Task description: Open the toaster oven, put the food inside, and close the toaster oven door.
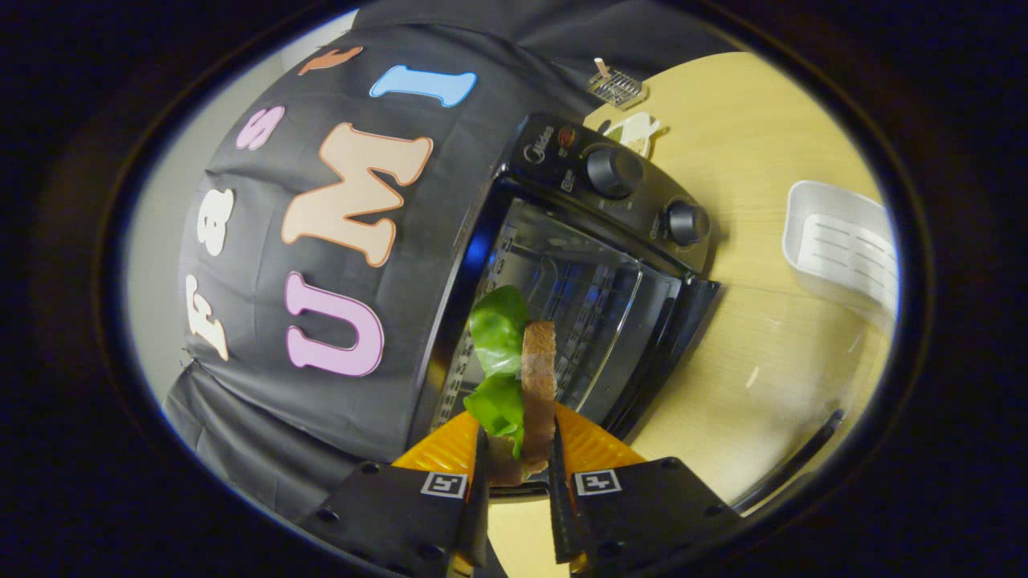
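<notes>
A black toaster oven (562, 265) stands on a light wooden table (763, 353), seen rolled to one side. Its glass door (658, 337) hangs open and the shiny cavity with a wire rack shows. Two dark knobs (614, 172) sit on its control panel. My gripper (518, 437) is shut on a sandwich (536, 377), a brown bread slice with green lettuce (498, 325) beside it. The sandwich stands on edge between the fingers, its far end reaching up in front of the oven's open mouth.
A white plastic tray (847, 249) lies on the table beyond the oven's knob side. A small wire rack (617, 87) and a white object (634, 132) sit behind the oven. Black cloth hangs along the oven's other side.
</notes>
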